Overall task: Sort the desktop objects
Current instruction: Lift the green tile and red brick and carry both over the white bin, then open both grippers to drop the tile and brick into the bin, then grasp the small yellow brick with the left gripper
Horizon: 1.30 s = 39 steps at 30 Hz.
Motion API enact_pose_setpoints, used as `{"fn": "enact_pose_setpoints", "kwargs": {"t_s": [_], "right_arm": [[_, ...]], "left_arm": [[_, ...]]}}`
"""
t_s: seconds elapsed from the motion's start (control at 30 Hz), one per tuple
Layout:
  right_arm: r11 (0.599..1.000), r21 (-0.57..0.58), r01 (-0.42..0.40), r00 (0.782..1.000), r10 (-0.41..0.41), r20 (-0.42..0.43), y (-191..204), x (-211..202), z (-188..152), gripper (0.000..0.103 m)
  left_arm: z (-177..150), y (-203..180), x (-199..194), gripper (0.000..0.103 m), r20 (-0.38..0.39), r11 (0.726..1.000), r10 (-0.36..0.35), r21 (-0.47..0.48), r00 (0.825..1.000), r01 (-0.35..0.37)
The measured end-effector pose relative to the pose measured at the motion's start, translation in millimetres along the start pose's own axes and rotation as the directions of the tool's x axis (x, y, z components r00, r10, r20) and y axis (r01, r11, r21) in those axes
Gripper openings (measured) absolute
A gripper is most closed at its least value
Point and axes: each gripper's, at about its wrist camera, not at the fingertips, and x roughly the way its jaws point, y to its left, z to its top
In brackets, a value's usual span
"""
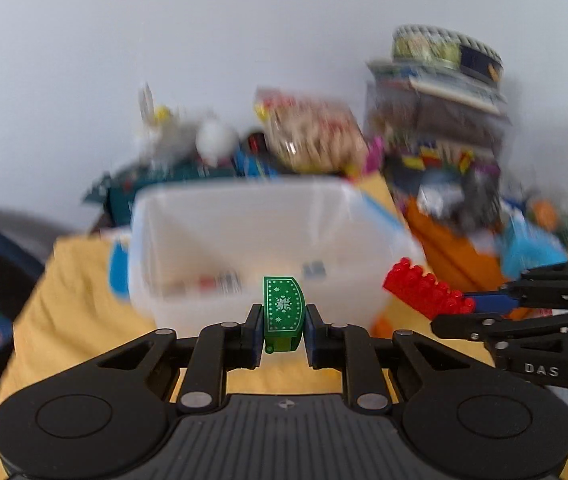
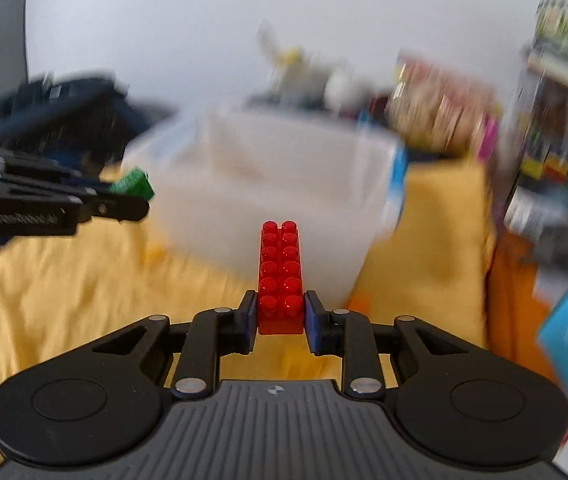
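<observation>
Left gripper (image 1: pixel 284 326) pinches a small green snowflake-printed block (image 1: pixel 284 312); right gripper (image 2: pixel 281 314) pinches a long red studded brick (image 2: pixel 280 276) by one end — that overhang could lever it loose short of the translucent white plastic bin (image 1: pixel 244 232).

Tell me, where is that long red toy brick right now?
The red brick is clamped between the right gripper fingers, held above the yellow cloth just in front of the white plastic bin; the left wrist view shows it at right.

The right gripper (image 2: pixel 280 312) clamps a red studded brick (image 2: pixel 280 276) before a blurred white bin (image 2: pixel 284 184).
</observation>
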Motion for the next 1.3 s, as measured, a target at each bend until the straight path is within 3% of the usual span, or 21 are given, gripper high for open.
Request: {"fn": "enact_pose_setpoints", "kwargs": {"t_s": [0.23, 0.3, 0.37, 0.4, 0.47, 0.57, 0.67, 0.77, 0.97, 1.2, 1.23, 1.3], "right_arm": [[0.996, 0.073, 0.052, 0.997, -0.056, 0.056, -25, 34, 45, 0.027], [0.994, 0.091, 0.067, 0.995, -0.073, 0.066, -29, 46, 51, 0.028], [0.991, 0.098, 0.087, 0.993, -0.094, 0.069, -31, 53, 49, 0.037], [0.990, 0.111, 0.092, 0.993, -0.100, 0.069, -31, 52, 47, 0.044], [0.986, 0.146, 0.078, 0.992, -0.092, 0.089, -33, 44, 38, 0.042], [0.983, 0.168, 0.072, 0.992, -0.088, 0.088, -38, 27, 21, 0.043], [0.981, 0.187, 0.061, 0.995, -0.074, 0.063, -40, 17, 0, 0.043], [0.982, 0.176, 0.065, 0.998, -0.067, 0.007, -36, 17, -20, 0.043], [0.985, 0.170, 0.031, 0.994, -0.013, -0.107, -20, 31, -53, 0.043], [0.990, 0.142, 0.012, 0.988, 0.010, -0.155, -9, 32, -66, 0.042], [0.990, 0.140, 0.013, 0.987, 0.010, -0.158, -9, 32, -65, 0.042], [0.990, 0.140, 0.020, 0.987, 0.002, -0.158, -11, 34, -66, 0.043]], "left_arm": [[47, 14, 42, 0.023, 0.063, 0.998, 0.059, 0.024, 0.996, -0.061], [51, 14, 60, 0.028, 0.041, 0.997, 0.053, 0.052, 0.998, -0.055], [50, 15, 67, 0.038, -0.004, 0.997, 0.063, 0.052, 0.998, -0.062], [47, 15, 61, 0.039, 0.004, 0.997, 0.064, 0.053, 0.998, -0.064], [34, 13, 43, 0.048, 0.034, 0.996, 0.066, 0.058, 0.997, -0.067], [10, 16, 21, 0.051, 0.050, 0.995, 0.084, 0.049, 0.995, -0.086], [-24, 19, 17, 0.051, -0.002, 0.993, 0.105, 0.044, 0.994, -0.105], [-51, 24, 30, 0.051, -0.101, 0.991, 0.126, 0.049, 0.987, -0.122], [-68, 39, 63, 0.051, -0.170, 0.980, 0.195, 0.081, 0.966, -0.183], [-79, 59, 111, 0.049, -0.227, 0.981, 0.192, 0.079, 0.955, -0.179], [-82, 60, 110, 0.046, -0.226, 0.983, 0.183, 0.064, 0.957, -0.173], [-84, 59, 104, 0.023, -0.225, 0.988, 0.157, 0.040, 0.962, -0.152]]}}
